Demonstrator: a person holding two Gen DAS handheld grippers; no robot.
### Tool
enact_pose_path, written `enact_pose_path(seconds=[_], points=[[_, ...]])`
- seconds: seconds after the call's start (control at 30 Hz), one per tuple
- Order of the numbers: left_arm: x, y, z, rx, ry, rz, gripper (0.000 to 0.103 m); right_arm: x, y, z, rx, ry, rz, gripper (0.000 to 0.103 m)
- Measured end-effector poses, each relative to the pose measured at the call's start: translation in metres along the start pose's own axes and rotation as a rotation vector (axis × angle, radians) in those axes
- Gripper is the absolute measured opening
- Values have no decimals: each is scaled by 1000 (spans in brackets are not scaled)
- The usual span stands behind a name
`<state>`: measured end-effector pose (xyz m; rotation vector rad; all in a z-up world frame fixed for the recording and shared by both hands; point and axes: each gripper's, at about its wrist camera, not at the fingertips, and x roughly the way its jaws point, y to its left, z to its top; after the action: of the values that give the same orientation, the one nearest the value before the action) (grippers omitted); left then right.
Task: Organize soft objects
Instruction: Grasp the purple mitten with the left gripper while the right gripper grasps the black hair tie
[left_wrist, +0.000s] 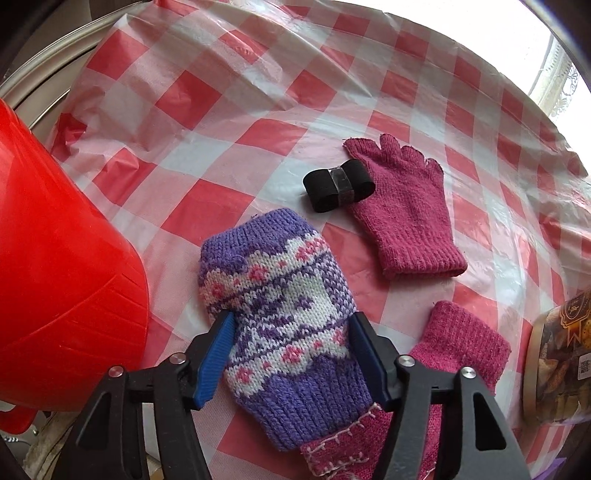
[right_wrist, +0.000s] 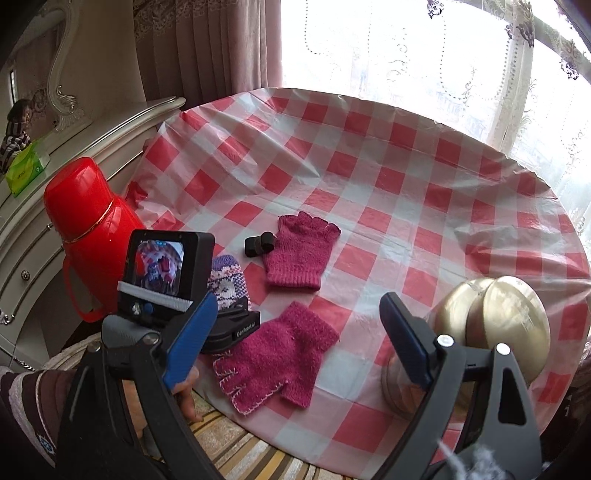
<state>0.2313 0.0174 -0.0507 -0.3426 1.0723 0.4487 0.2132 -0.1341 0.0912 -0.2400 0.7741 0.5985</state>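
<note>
3 knitted gloves and 1 black band (left_wrist: 338, 184) lie on the table (left_wrist: 229, 122). Left tool (left_wrist: 291, 328) is spread, its blue pads flanking the purple patterned mitten (left_wrist: 284, 314) without clamping it. Right tool (right_wrist: 295, 332) is released, holding nothing, raised over the near pink glove (right_wrist: 280, 354). Far pink glove (left_wrist: 402, 206) lies ahead, touching the band.

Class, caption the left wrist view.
Open left gripper straddles a purple patterned mitten on a checked tablecloth.

Red flask (left_wrist: 55, 277) cut off left
</note>
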Motion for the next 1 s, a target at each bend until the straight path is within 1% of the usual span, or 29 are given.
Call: enact_pose_path(seconds=[0.03, 0.1, 0.13, 0.23, 0.43, 0.57, 0.7, 0.87, 1.0], points=[[-2, 0, -1, 6, -7, -7, 49, 3, 0, 2, 1, 0, -1, 91], [-3, -3, -1, 21, -18, -22, 40, 9, 0, 5, -2, 2, -9, 91], [-4, -3, -1, 20, -23, -29, 36, 12, 0, 6, -4, 3, -15, 91], [-9, 3, -3, -13, -45, -63, 32, 21, -3, 10, 0, 7, -23, 91], [-25, 15, -3, -71, -103, -137, 31, 51, -8, 15, 24, 30, -29, 91], [-40, 22, -10, -93, -151, -164, 31, 76, -9, 18, 37, 49, -14, 91], [-56, 27, -14, -105, -209, -163, 31, 104, -7, 21, 19, 72, 7, 91], [-78, 33, -21, -106, -284, -171, 31, 146, 6, 27, -46, 105, 40, 91], [-89, 40, -28, -117, -299, -172, 31, 172, 26, 31, -97, 122, 90, 89]])
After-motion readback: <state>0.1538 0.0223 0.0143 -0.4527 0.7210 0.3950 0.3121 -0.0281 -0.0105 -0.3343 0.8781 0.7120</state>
